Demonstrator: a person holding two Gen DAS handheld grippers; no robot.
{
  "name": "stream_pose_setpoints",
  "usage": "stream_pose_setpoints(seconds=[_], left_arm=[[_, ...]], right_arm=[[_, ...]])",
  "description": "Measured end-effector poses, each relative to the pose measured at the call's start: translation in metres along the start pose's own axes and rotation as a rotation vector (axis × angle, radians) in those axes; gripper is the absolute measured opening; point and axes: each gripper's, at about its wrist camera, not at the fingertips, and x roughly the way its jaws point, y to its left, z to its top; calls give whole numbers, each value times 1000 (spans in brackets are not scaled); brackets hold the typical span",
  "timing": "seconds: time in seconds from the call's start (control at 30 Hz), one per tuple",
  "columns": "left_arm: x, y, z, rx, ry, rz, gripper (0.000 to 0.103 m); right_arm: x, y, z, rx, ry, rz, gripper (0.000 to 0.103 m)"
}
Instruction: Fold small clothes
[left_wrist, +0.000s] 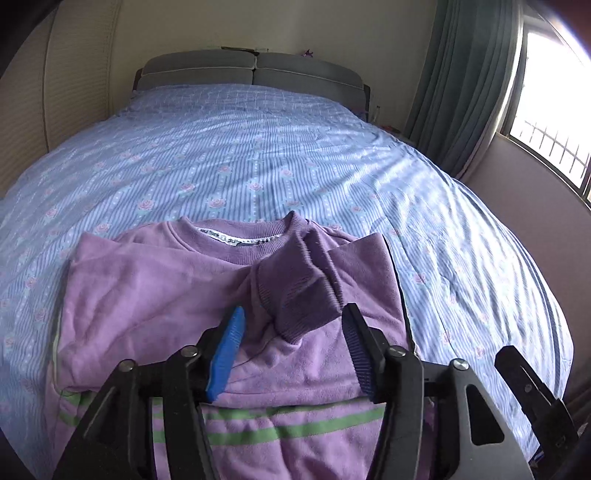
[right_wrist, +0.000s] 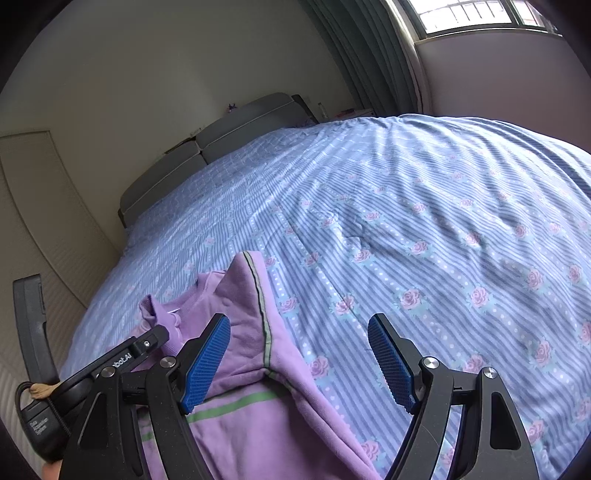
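A small purple sweatshirt (left_wrist: 147, 295) with green stripes near its hem lies flat on the bed, neck and label facing away from me. One sleeve is folded across the chest, and its ribbed cuff (left_wrist: 306, 291) lies loose between the fingers of my left gripper (left_wrist: 293, 310). That gripper is open, its blue pads clear of the cloth. My right gripper (right_wrist: 299, 317) is open and empty above the sweatshirt's (right_wrist: 240, 424) right side, where a folded edge with a grey seam stands up. The left gripper's body (right_wrist: 122, 358) shows at the left of the right wrist view.
The blue striped bedcover (left_wrist: 258, 158) with pink roses spreads far beyond the sweatshirt. A grey headboard (left_wrist: 255, 70) stands at the far end, a pale wardrobe door (left_wrist: 74, 74) to the left, and a green curtain (left_wrist: 461, 74) and window (left_wrist: 554, 110) to the right.
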Motion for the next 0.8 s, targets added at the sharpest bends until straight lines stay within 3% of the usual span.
stream_pose_setpoints(seconds=[0.13,0.3,0.57,0.67,0.77,0.8], left_arm=[[-18,24,-9,8,-7,31,57],[-24,72,-17,-11,-8,128,57],[-17,123,-33,-147,35,134,57],[-15,128,-35,-163,21,134,57],[-12,136,-36,-200,22,118,57],[-10,138,-36,-210,23,111,57]], right_arm=[[2,5,-3,-19,0,-1,78],[7,27,-9,-99,-6,18,78],[49,114,0,-438,30,109,78],[71,134,3,-511,58,96,78],[99,143,6,-521,145,96,77],[107,144,5,-522,175,100,67]])
